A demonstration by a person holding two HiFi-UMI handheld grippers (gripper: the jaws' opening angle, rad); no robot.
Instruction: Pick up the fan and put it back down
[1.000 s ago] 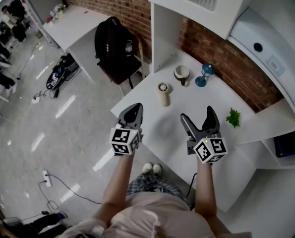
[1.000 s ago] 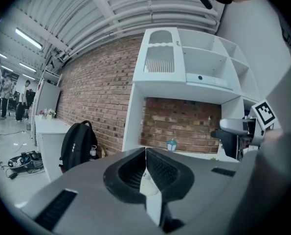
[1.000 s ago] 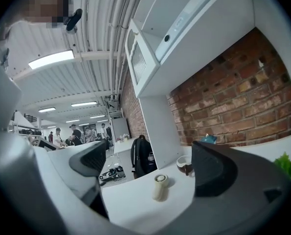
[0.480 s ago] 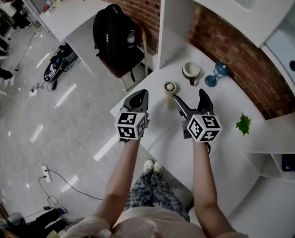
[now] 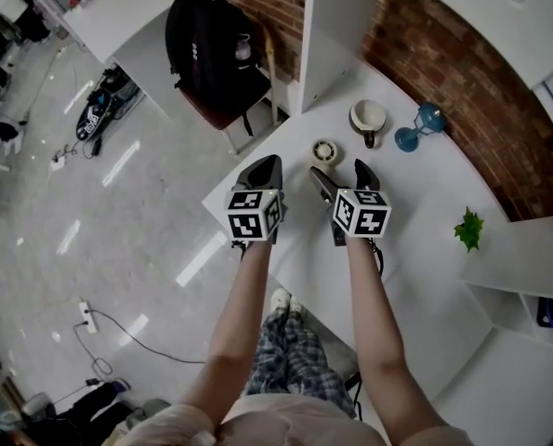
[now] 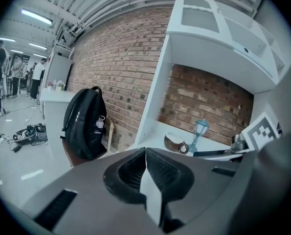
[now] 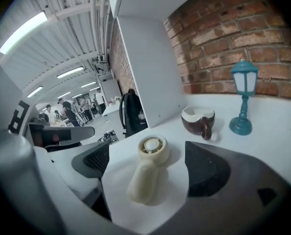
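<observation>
Head view: fan [image 5: 325, 151] lies on the white table [image 5: 415, 221], near the mug [image 5: 367, 117] and small lamp [image 5: 419, 128]; right gripper [image 5: 339, 171] sits just short of it; left gripper [image 5: 268, 163] is alongside, near the table's edge.
Left gripper view: jaws pressed together, nothing in them.
Right gripper view: jaws wide apart and have just been closing a little; fan handle lies between them, pads not touching it; round head points away.
Handling, my guess: light hard plastic; smooth round handle could roll or slip; pinch across mid-handle, keep off the grille head.
</observation>
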